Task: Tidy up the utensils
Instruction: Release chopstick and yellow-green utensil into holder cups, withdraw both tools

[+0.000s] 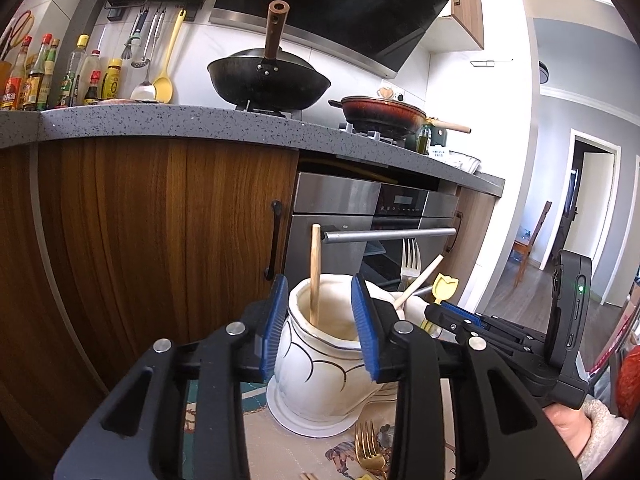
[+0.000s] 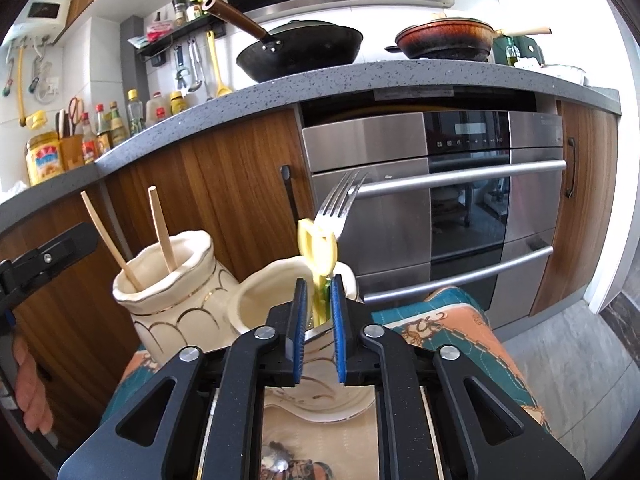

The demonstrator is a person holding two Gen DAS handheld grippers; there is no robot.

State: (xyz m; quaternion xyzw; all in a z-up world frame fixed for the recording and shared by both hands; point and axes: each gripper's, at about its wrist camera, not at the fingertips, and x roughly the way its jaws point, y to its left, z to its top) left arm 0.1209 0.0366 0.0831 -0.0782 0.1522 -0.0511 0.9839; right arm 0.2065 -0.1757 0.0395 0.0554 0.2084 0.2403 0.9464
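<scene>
Two joined cream ceramic holders stand on a patterned cloth. My left gripper [image 1: 320, 304] is open, its blue pads on either side of the left holder [image 1: 320, 364], which has two wooden chopsticks [image 2: 164, 228] in it. My right gripper [image 2: 319, 296] is shut on a yellow tulip-shaped utensil [image 2: 317, 248] and holds it over the right holder [image 2: 272, 304]. A silver fork [image 2: 340, 200] stands in that right holder. A gold fork [image 1: 368, 450] lies on the cloth in front of the holders.
Wooden cabinet doors [image 1: 160, 220] and a steel oven [image 2: 440, 200] stand close behind the holders. A grey counter [image 1: 160, 122] above carries a black wok [image 1: 268, 78], a red pan [image 1: 384, 114] and sauce bottles [image 1: 40, 76].
</scene>
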